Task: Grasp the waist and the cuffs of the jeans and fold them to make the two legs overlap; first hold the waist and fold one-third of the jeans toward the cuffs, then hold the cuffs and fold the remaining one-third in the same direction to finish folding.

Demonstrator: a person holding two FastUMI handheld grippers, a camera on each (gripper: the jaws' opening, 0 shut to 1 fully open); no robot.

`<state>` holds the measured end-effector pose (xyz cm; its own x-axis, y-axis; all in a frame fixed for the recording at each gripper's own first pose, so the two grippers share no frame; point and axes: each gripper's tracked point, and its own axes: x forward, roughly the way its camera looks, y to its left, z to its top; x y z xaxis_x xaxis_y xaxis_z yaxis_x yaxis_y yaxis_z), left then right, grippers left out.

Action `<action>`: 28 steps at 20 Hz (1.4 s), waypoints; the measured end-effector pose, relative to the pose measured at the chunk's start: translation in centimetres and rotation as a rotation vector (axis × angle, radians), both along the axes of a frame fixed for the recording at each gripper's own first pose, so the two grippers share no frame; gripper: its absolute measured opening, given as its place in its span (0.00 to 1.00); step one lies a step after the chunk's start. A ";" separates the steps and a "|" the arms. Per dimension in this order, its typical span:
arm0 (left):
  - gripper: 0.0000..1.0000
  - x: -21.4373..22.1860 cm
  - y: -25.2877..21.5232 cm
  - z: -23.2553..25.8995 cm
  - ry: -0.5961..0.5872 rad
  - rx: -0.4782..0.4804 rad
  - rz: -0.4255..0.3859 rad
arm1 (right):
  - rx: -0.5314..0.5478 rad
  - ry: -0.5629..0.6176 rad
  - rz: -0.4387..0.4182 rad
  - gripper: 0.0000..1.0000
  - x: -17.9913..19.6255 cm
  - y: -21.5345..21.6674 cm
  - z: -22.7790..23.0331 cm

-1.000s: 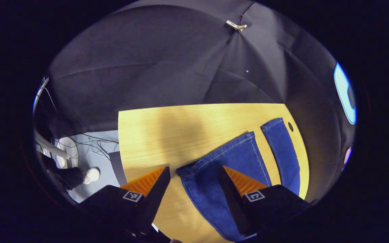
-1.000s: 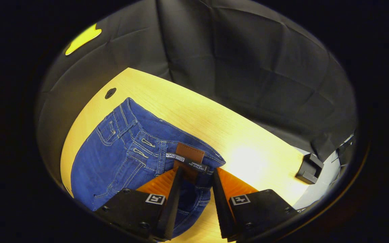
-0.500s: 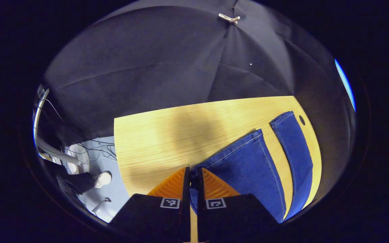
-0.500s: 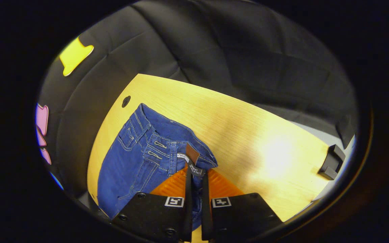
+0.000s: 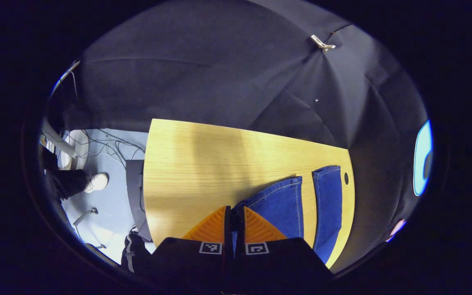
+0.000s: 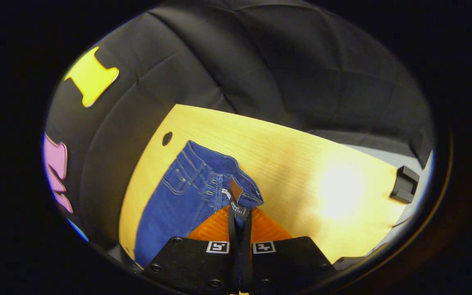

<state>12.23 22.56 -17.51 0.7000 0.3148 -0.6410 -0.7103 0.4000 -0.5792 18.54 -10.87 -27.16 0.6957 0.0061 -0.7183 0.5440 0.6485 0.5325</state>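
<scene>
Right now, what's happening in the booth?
A person is folding blue jeans on a wooden table with two handheld grippers. The left gripper is shut on the cuff of the near leg, and the right gripper is shut on the waist by the leather patch. The second leg lies flat beside the first, so the legs do not overlap yet.

Beneath me lies a pale wooden table (image 5: 203, 164) with a round hole (image 6: 167, 138) near its far corner. A black block (image 6: 405, 184) sits by its edge. Cables (image 5: 109, 145) trail across the grey floor (image 5: 109, 196) beside someone's white shoe (image 5: 96, 182).
</scene>
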 end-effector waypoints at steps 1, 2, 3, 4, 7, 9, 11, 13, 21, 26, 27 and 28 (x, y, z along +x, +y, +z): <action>0.06 0.5 -0.5 1.2 -0.010 -0.004 -0.006 | -0.003 -0.003 0.006 0.06 0.1 0.4 0.8; 0.06 1.0 -1.0 2.6 -0.018 0.001 -0.012 | -0.011 -0.001 0.017 0.06 0.3 0.7 1.3; 0.06 1.8 -1.7 3.9 -0.029 0.007 -0.028 | 0.003 -0.009 0.029 0.06 0.7 1.4 2.3; 0.06 2.7 -2.5 5.4 -0.044 0.016 -0.046 | 0.021 -0.018 0.028 0.06 1.4 2.6 3.4; 0.06 5.5 -4.9 8.3 -0.090 0.023 -0.095 | 0.042 -0.038 0.043 0.06 4.2 5.3 5.6; 0.06 7.3 -6.1 10.1 -0.111 0.039 -0.126 | 0.052 -0.062 0.063 0.06 6.0 7.2 7.5; 0.06 9.3 -6.9 11.8 -0.123 0.065 -0.146 | 0.077 -0.092 0.074 0.06 8.3 9.1 9.6; 0.06 11.5 -7.6 13.3 -0.143 0.057 -0.150 | 0.105 -0.107 0.070 0.06 10.3 10.6 10.8; 0.06 16.8 -8.4 17.2 -0.207 -0.067 -0.051 | 0.224 -0.138 -0.064 0.06 17.1 13.6 14.7; 0.06 21.8 -7.7 18.1 -0.203 -0.169 -0.003 | 0.268 -0.144 -0.139 0.05 24.5 17.9 16.1; 0.06 23.7 -8.0 18.5 -0.195 -0.142 -0.030 | 0.267 -0.144 -0.128 0.06 26.0 18.9 16.4; 0.06 25.8 -8.2 19.5 -0.191 -0.109 -0.064 | 0.246 -0.157 -0.108 0.06 27.4 19.7 16.5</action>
<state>38.01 14.32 1.98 0.8284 0.2018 -0.5225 -0.5585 0.3679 -0.7434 45.97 8.84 -10.63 0.8041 0.0868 -0.5881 0.5014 0.4324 0.7494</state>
